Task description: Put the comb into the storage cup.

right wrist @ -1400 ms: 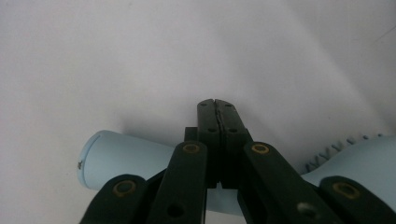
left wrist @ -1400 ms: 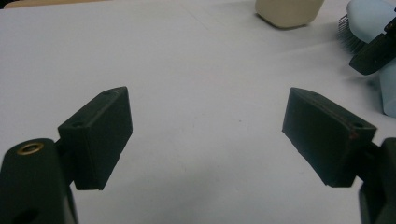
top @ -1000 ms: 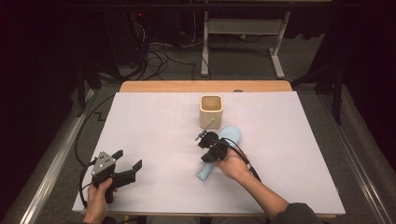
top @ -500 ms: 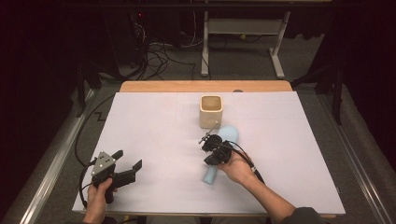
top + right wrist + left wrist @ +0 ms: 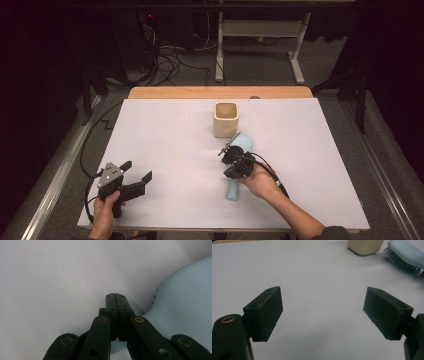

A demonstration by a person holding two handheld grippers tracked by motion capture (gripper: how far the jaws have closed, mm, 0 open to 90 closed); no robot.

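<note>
The brush (image 5: 237, 165), pale blue, lies bristles down on the white table (image 5: 165, 130) just near of the cup (image 5: 226, 119), its head close beside the cup's near right corner and its handle pointing back toward the person. The right gripper (image 5: 231, 159) sits over the brush's neck, left of centre, and in the right gripper view its jaws are pressed flat together with nothing between them while the brush (image 5: 190, 315) lies alongside to the right, so it looks to have no grip on the brush at all. The left gripper (image 5: 131, 176) rests well to the left of the cup and nearer the person, jaws spread wide and empty, pointed toward the cup (image 5: 365, 245) and the brush head (image 5: 407, 252). The likeliest trouble: if the right gripper moves off shut like this it will only nudge or skid the brush sideways, and a push forward would knock the head into the cup and tip or shove it. A pinch taken too near the handle end could let the heavier head droop. Room is generous: the table is bare left and right of the cup, and all edges lie well apart from the brush, the near edge closest to the handle.
</note>
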